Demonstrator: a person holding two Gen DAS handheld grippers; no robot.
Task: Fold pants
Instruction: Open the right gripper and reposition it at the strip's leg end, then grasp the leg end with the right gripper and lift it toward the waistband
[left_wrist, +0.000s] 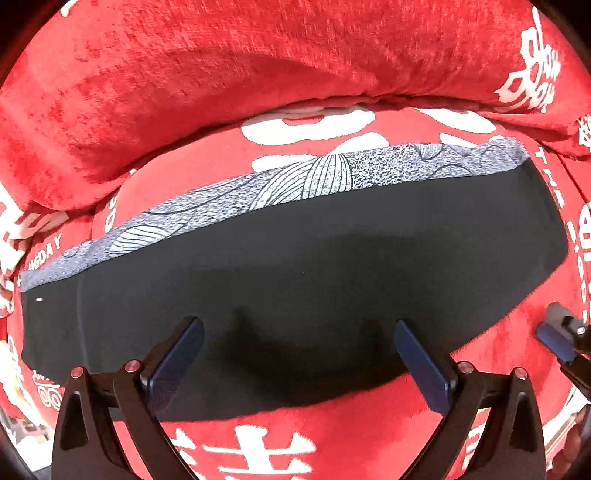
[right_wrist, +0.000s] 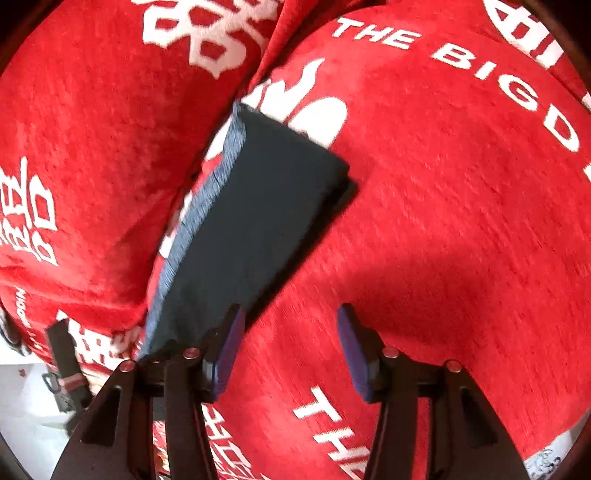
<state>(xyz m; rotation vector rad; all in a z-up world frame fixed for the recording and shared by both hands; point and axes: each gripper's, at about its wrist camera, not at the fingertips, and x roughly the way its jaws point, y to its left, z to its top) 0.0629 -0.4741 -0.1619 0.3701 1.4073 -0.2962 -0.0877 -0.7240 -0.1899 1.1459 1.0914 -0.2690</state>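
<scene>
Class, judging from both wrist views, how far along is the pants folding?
Done: the dark navy pants lie folded in a long flat strip on the red printed cover. In hand: nothing; left tongs and right tongs are open. Left: probably folding the strip shorter.

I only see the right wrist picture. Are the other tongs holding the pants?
Observer: No. The left tongs are open over the pants and grip nothing.
Child: What's that grey edge? It's blurry for me.
Observer: The grey strip has leaf drawings in thin dark lines.
Child: Is there anything on the dark part?
Observer: A tiny white speck sits near its left end.
</scene>
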